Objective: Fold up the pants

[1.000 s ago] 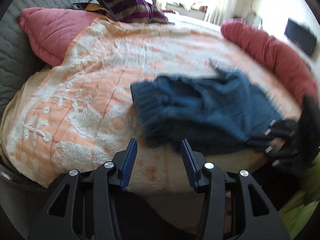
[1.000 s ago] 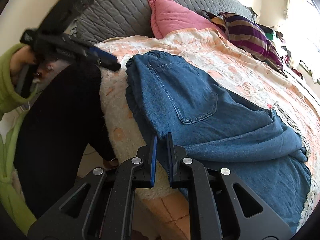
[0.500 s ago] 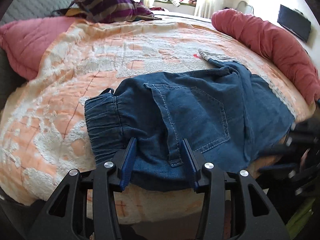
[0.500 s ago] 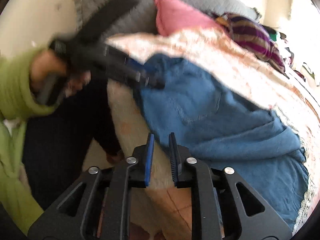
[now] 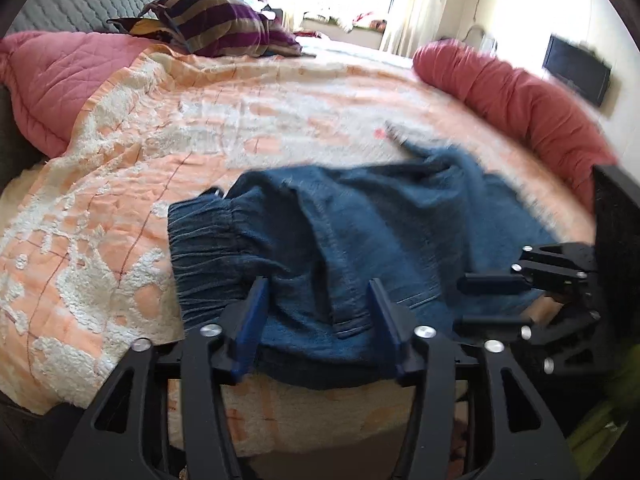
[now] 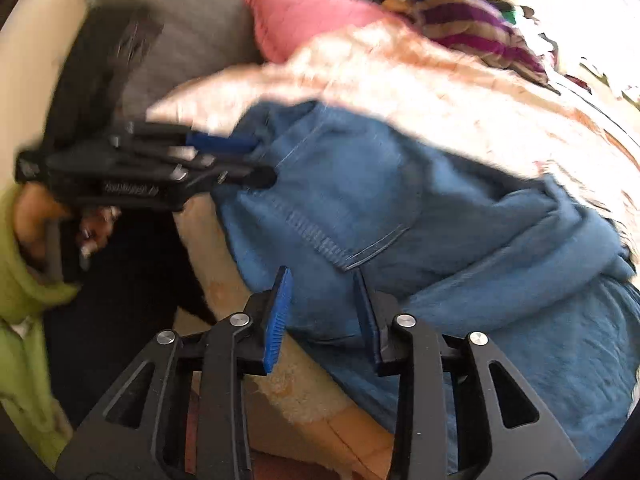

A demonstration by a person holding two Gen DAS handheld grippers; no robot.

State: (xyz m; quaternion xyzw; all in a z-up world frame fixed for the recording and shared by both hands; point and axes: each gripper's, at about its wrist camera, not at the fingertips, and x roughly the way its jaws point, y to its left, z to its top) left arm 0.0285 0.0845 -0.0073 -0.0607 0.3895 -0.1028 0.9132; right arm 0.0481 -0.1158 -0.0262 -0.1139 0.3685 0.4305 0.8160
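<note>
Since a second ago both of my grippers have come in over the near edge of the bed, and the right one, then shut, has parted its jaws. My left gripper [image 5: 316, 320] points down at a slant over the jeans [image 5: 360, 240], its jaws about half apart and opening; denim by the waistband lies between the blue pads [image 5: 250, 328], but they do not press it. My right gripper [image 6: 324, 316] slants down likewise, its jaws a little apart and opening, denim below the back pocket [image 6: 360, 208] between them, not gripped. From the right wrist view I see the left hand [image 6: 36, 220], in a green sleeve [image 6: 20, 320], holding its gripper at the jeans' waistband end.

One pair of jeans lies crumpled along the near edge of the peach bedspread [image 5: 160, 152]. I count one pink pillow [image 5: 60, 80] at the far left corner, one striped pillow [image 5: 216, 24] behind it, and one rolled red blanket [image 5: 520, 96] along the right edge.
</note>
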